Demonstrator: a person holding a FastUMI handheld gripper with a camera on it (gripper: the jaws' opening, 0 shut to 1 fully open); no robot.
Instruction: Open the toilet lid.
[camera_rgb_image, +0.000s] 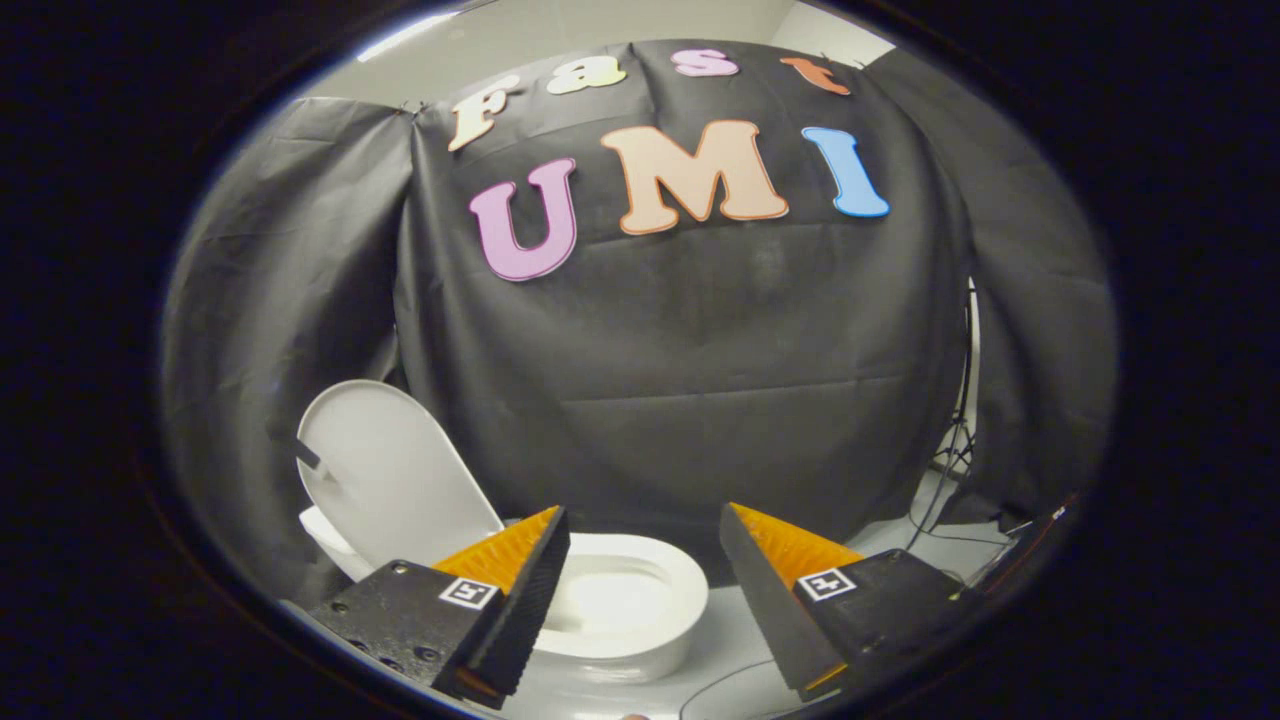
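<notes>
A white toilet stands on the floor below and ahead of the fingers, its bowl open to view. Its white lid stands raised, leaning back to the left against the black cloth wall, with a small dark tab on its left edge. My gripper hovers above the bowl, open, with nothing between the orange-and-black fingers. The left finger partly covers the bowl's near left rim and the lid's lower edge.
Black cloth hangs close behind the toilet. To the right, cables trail down onto the light grey floor near a dark stand leg. A thin cable lies on the floor beside the bowl.
</notes>
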